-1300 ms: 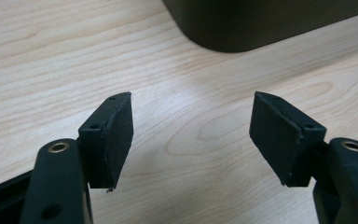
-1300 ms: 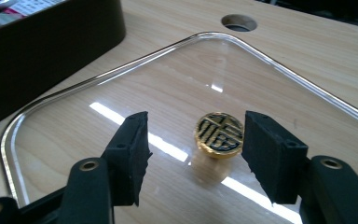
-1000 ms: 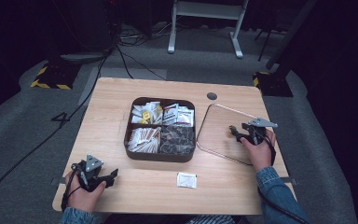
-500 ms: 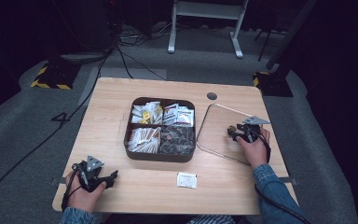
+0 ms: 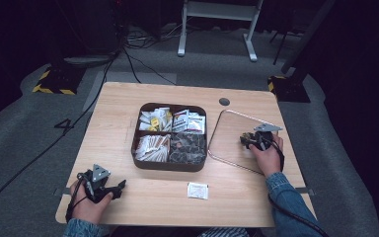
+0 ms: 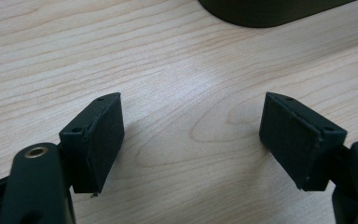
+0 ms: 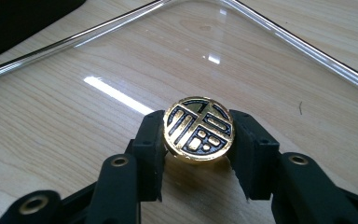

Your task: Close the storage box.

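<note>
Lid knob point(image 7: 198, 136), round, gold with black markings, sits clamped between the pads of your right tool point(image 5: 250, 140), whose jaws have just been closing onto it. It belongs to the clear glass lid point(image 5: 229, 136) lying flat on the table point(image 5: 113, 103) at 3 o'clock from the dark box point(image 5: 169, 165). That box has 4 compartments of packets, and 1 loose white sachet point(image 5: 198, 190) lies at 6 o'clock from it, near the table's front edge. Your left tool point(image 5: 118, 186) rests at 7 o'clock on bare pale wood, its jaws spread wide and just opening a little further, nothing between them. Around the table you have grey carpet, black cables, a yellow-and-black striped base at 10 o'clock and a white metal stand at 12.
</note>
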`<state>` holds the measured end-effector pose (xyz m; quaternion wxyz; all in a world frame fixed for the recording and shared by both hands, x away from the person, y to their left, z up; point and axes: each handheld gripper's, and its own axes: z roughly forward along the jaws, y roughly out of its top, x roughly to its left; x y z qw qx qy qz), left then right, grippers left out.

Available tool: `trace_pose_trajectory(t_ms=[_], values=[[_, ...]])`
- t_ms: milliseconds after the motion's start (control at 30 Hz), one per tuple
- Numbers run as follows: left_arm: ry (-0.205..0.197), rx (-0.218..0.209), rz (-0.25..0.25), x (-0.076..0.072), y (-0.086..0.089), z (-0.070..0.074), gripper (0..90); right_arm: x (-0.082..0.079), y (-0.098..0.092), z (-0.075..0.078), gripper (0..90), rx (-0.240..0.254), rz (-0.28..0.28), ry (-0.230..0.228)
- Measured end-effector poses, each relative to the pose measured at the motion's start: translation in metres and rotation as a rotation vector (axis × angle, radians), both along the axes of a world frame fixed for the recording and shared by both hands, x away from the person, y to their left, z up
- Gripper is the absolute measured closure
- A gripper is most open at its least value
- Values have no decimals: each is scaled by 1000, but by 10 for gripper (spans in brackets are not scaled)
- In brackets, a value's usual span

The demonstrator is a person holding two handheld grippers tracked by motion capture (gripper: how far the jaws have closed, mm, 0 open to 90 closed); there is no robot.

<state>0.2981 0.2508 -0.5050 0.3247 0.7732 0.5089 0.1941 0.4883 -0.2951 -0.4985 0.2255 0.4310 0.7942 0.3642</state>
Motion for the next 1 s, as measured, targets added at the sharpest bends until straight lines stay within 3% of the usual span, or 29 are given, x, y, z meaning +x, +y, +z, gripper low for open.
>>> trace_pose_trajectory(t_ms=[300, 1000], values=[[0, 0, 0, 0, 0, 0, 224, -3, 1, 4, 588, -27, -6, -23], [0, 2, -6, 1, 0, 0, 221, -21, 3, 54, 588, 54, 33, -70]])
